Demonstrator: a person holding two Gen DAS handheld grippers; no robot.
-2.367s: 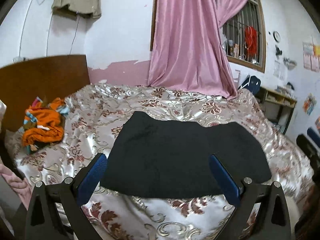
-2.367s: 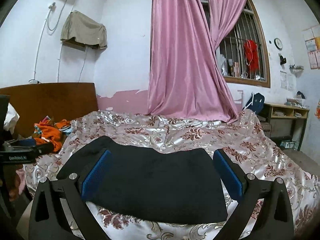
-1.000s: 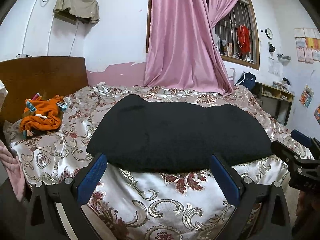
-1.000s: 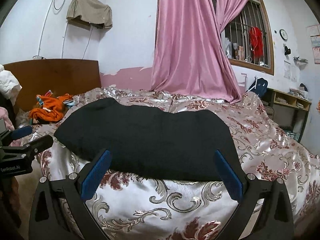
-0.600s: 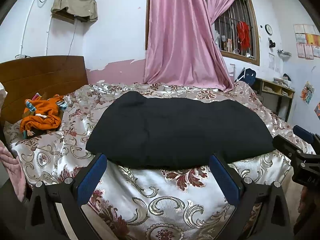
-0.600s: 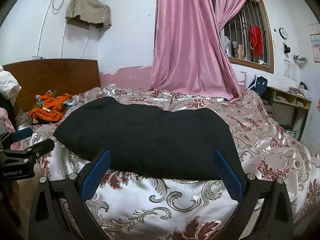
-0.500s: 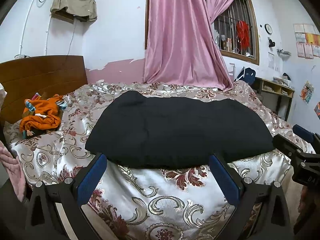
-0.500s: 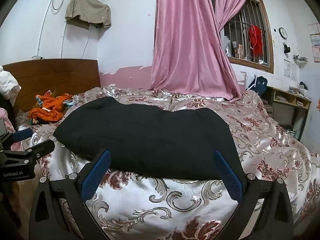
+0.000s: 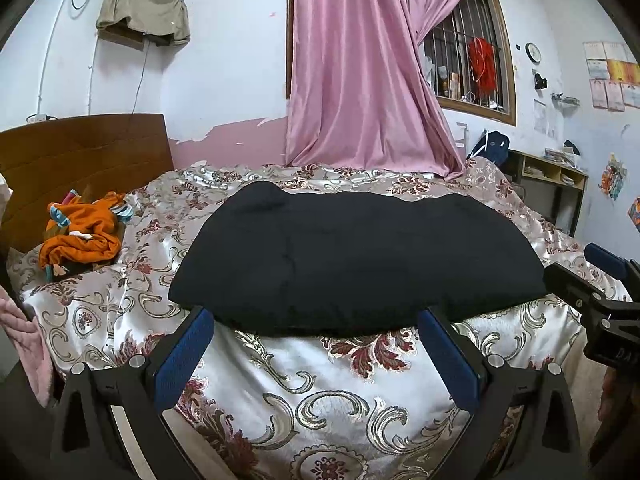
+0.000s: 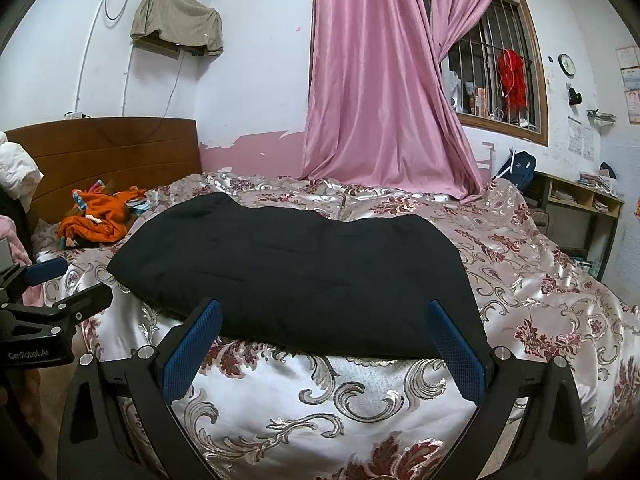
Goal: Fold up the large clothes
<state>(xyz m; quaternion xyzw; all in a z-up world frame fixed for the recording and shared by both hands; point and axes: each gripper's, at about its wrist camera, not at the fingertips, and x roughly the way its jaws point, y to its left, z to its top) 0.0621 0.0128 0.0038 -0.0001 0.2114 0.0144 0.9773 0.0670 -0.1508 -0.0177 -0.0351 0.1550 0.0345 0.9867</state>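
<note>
Black garment (image 9: 360, 256), folded flat on the bed (image 9: 328, 392) just ahead of both the left hand-held gripper (image 9: 316, 354) and right hand-held gripper (image 10: 324, 350), jaws apart and empty; risk: slippery satin cover lets folds slide when regrasped.

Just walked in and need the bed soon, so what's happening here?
A person is folding clothes with a handheld gripper in each hand. A black garment lies folded flat on the floral bedspread. The left gripper and right gripper are both open, held back at the bed's near edge, touching nothing. An orange garment sits crumpled near the headboard.
</note>
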